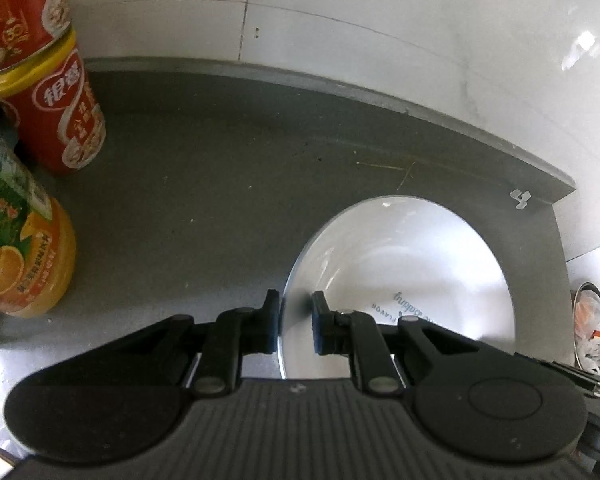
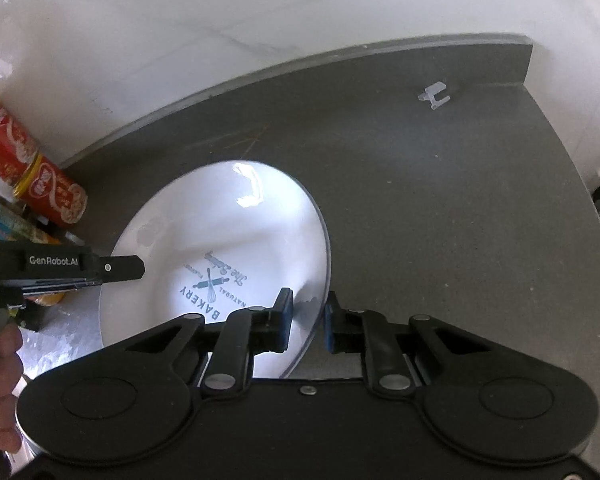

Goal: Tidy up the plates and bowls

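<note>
White plate [image 2: 236, 216], near edge hidden

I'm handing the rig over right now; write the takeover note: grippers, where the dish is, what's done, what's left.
Left gripper: shut on the plate, clamping its left rim.
Right gripper: shut on the same plate, clamping its right rim.
Plate: white, with a bakery logo, over the grey counter near the back wall; whether it rests on the counter or is lifted is unclear.
Nearby: red cans and an orange juice bottle stand to the left.
Done: plate gripped on both sides.
Left: move it to its place; no other plates or bowls are in view.
</note>
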Demonstrator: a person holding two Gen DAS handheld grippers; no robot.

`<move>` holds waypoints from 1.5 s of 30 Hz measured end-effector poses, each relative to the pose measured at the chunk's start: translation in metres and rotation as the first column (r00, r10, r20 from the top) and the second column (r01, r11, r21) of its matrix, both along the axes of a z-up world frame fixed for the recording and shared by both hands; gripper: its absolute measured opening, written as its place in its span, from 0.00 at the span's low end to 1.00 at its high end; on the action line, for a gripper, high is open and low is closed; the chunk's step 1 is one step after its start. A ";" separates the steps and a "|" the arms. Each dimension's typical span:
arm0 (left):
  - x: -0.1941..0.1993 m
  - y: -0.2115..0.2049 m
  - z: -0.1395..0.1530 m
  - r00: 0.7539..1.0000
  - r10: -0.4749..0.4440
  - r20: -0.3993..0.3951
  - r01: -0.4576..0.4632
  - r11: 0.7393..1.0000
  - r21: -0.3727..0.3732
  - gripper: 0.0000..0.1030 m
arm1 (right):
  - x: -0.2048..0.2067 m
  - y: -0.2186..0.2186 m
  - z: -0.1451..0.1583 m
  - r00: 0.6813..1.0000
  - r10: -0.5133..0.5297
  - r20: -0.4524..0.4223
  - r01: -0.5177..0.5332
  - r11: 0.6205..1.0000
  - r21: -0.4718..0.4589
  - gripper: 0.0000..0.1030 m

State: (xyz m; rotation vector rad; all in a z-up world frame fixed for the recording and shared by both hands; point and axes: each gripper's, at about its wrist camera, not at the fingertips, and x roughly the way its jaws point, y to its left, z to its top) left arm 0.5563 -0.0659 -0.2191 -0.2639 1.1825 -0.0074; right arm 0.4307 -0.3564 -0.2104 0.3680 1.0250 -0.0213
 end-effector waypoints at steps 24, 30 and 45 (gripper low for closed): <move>-0.059 0.056 0.045 0.994 0.078 0.076 -0.072 0.994 -0.087 0.09 | -0.037 0.049 0.053 0.983 0.136 0.124 -0.130 0.990 -0.056 0.13; -0.092 0.073 0.070 0.985 0.126 0.122 -0.115 0.989 -0.094 0.09 | -0.052 0.066 0.079 0.967 0.190 0.170 -0.183 0.982 -0.055 0.13; -0.186 0.146 0.123 0.945 0.279 0.173 -0.257 0.957 -0.137 0.09 | -0.082 0.139 0.118 0.908 0.367 0.202 -0.363 0.930 -0.057 0.13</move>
